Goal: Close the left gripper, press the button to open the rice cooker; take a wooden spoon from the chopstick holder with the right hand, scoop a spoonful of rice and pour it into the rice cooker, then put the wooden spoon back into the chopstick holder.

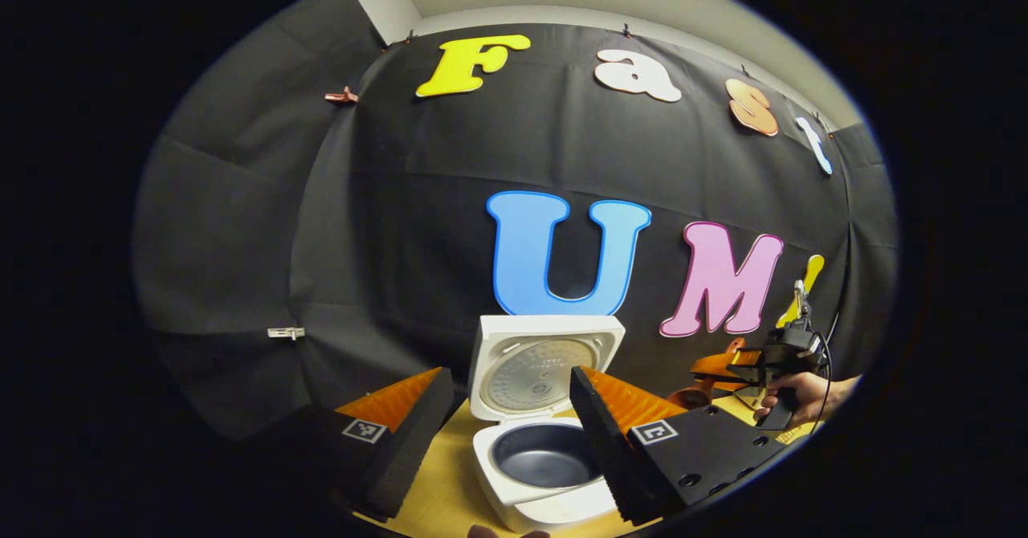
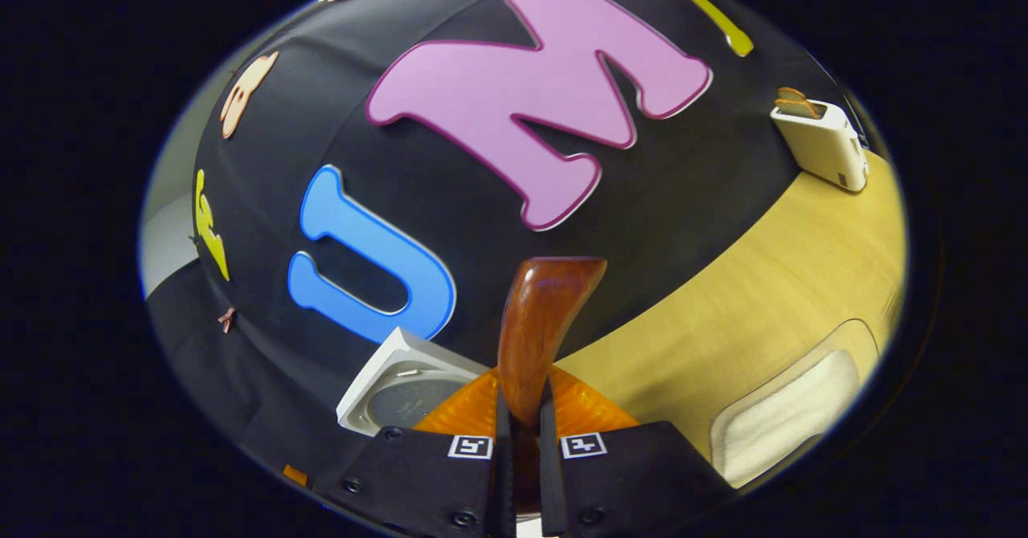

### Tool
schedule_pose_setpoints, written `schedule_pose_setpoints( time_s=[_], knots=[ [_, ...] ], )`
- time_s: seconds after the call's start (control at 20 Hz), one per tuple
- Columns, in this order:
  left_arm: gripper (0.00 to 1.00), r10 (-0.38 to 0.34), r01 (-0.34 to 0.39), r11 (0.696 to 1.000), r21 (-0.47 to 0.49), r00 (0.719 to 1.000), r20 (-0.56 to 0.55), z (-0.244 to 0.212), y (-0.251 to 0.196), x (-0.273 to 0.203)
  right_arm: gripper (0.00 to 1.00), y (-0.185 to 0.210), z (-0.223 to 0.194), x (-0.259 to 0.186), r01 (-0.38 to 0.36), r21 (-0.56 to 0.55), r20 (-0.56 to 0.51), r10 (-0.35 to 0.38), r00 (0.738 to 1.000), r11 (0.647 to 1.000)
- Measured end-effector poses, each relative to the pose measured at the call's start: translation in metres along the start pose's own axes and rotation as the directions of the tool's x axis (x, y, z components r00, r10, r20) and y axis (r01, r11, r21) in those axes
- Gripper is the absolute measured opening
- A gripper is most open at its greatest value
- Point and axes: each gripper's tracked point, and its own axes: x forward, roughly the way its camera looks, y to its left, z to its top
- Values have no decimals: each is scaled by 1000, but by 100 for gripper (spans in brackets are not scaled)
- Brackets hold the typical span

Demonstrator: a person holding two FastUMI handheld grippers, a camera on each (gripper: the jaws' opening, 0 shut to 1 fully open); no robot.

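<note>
The right gripper [image 2: 520, 429] clamps a glossy reddish-brown wooden spoon [image 2: 542, 321]; the left gripper [image 1: 506, 434] gapes before the open white rice cooker [image 1: 534, 442].

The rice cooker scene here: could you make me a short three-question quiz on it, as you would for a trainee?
1. True or false: the rice cooker has its lid shut.
2. What does the right gripper hold? A) a wooden spoon B) a cup C) a cloth
3. Fill in: the left gripper is ____ and holds nothing.

Key:
1. False; the lid stands up and the inner pot looks empty.
2. A, the wooden spoon, clamped between both fingers.
3. Open.
</note>
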Motion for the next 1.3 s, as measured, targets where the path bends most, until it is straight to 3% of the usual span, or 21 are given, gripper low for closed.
schedule_pose_setpoints(
  time_s=[0.35, 0.6, 0.95, 1.3],
  knots=[
    [95, 48, -48, 999, -18, 999, 0, -5, 30, -7, 16, 53, -58, 38, -53, -188, -65, 42, 997, 981],
    [95, 65, -66, 997, -45, 998, -11, -10, 39, -7, 16, 64, -87, 55, -76, -374, -97, 42, 994, 924],
    [94, 64, -65, 996, -56, 998, -18, -15, 44, -6, 16, 80, -111, 58, -135, -613, -126, 72, 989, 779],
    [95, 46, -48, 997, -64, 999, -28, -20, 40, -4, 16, 111, -137, 52, -240, -823, -189, 150, 970, 515]
  ],
)
